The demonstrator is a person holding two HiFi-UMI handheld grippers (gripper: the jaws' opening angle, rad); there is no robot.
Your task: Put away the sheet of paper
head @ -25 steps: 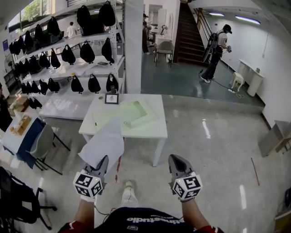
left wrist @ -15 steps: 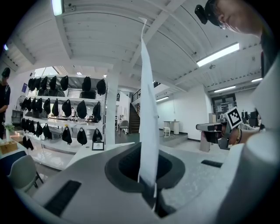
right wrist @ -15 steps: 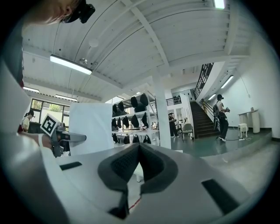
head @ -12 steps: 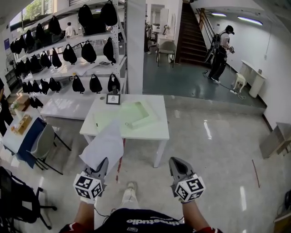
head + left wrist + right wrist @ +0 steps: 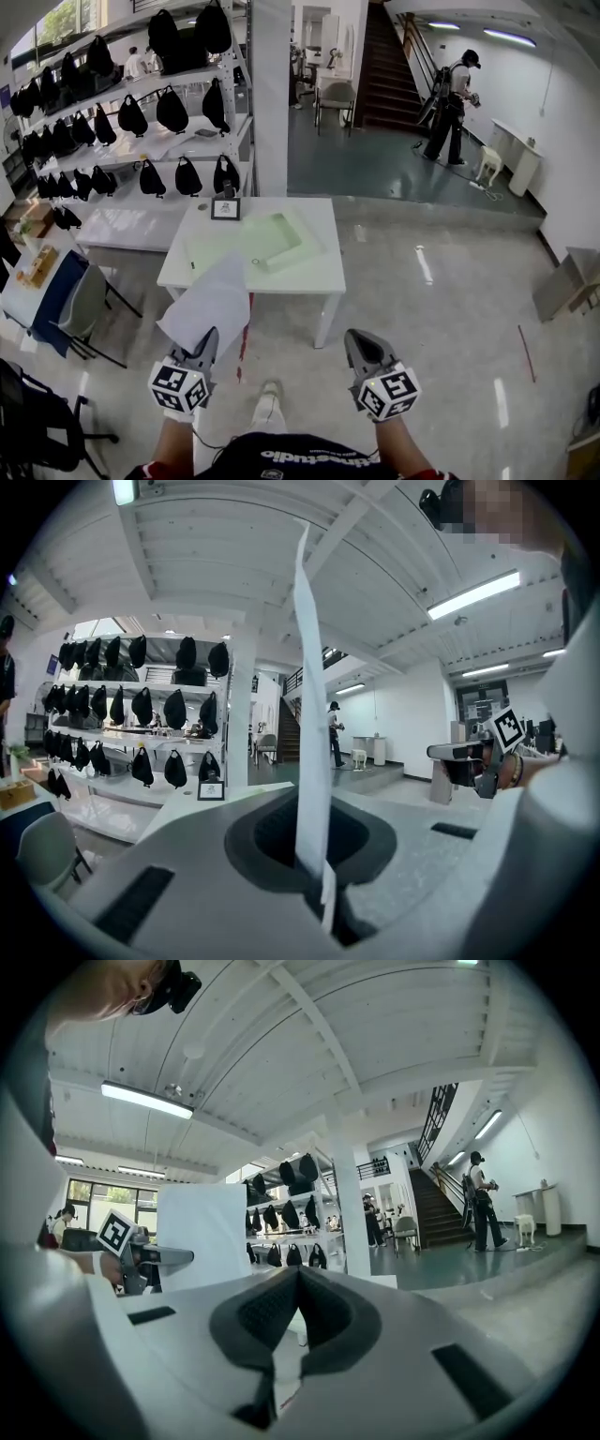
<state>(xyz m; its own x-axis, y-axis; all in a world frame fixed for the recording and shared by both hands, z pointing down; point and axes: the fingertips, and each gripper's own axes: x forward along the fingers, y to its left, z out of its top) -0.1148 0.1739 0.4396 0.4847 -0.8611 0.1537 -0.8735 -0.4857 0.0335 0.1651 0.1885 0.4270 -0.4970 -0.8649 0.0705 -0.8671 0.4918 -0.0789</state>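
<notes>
One sheet of paper (image 5: pixel 211 302), upright, on the near side of the tabletop (image 5: pixel 314 270) and clear of it, lower edge clenched in my left tongs (image 5: pixel 206 339). My right tongs (image 5: pixel 360 339), same near side, pressed together on nothing. One pale green pad (image 5: pixel 270 238), flat on the tabletop.

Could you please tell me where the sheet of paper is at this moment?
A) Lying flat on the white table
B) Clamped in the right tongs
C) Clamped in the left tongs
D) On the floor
C: the sheet of paper stands edge-on, pinched between the shut jaws of the left tongs, short of the white table, while the right tongs are shut on nothing.
</notes>
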